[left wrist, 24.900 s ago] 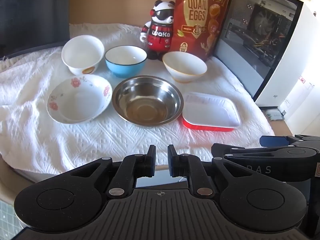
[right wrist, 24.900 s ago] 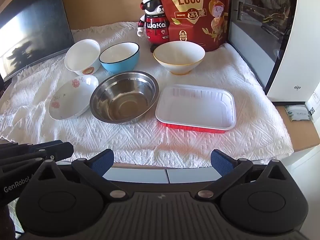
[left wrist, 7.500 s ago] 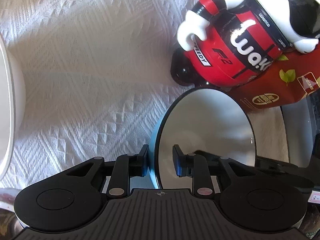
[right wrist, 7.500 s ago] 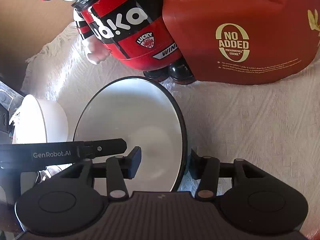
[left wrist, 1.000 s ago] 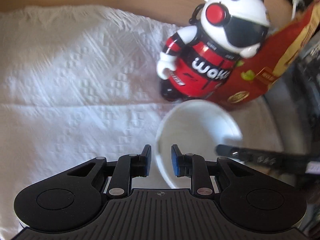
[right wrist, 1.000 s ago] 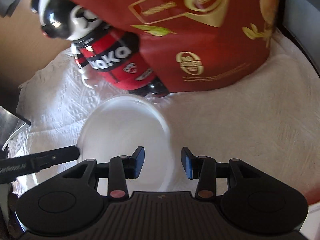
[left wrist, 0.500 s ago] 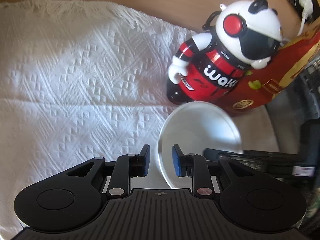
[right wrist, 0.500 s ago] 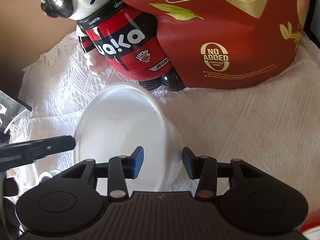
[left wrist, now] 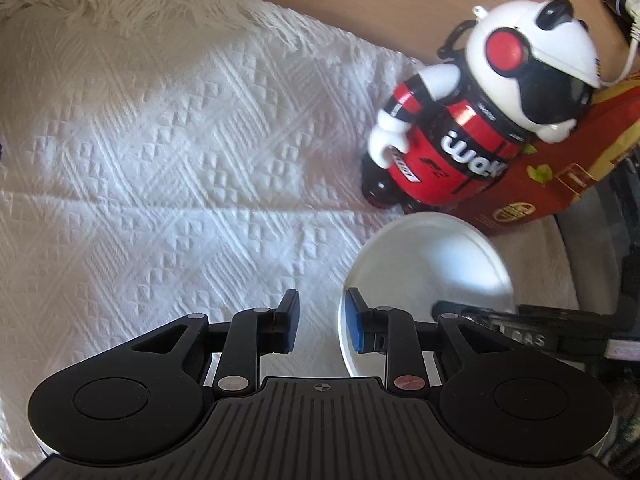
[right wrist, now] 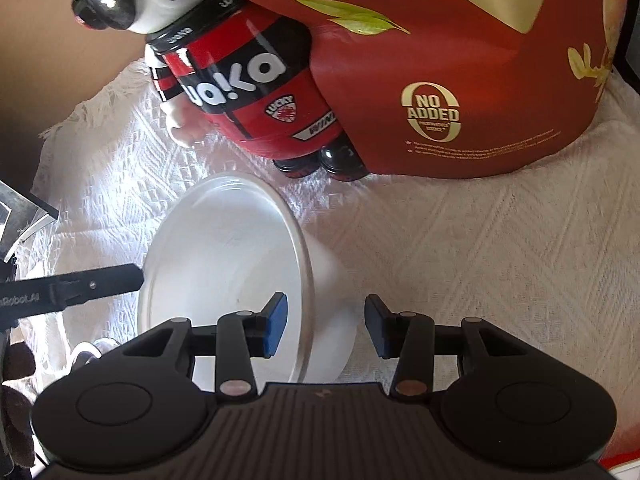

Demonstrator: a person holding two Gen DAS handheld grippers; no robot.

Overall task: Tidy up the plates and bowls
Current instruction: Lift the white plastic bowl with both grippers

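Note:
A white bowl (left wrist: 424, 268) shows tilted over the white cloth in front of the panda figure. My left gripper (left wrist: 320, 326) is open; its jaws straddle the bowl's left rim with a gap on each side. My right gripper (right wrist: 326, 330) is open; its left finger is inside the bowl (right wrist: 224, 256) and its right finger is outside the wall. I cannot tell what the bowl sits on: its underside is hidden. The other gripper's finger reaches the bowl's far rim in each view.
A red and white panda figure (left wrist: 472, 120) stands just behind the bowl, also in the right wrist view (right wrist: 240, 80). A red quail-egg bag (right wrist: 460, 60) stands beside it. A white woven cloth (left wrist: 160, 160) covers the table.
Both grippers' jaws have widened off the white bowl's rim. The views have shifted slightly closer to the panda figure and bag.

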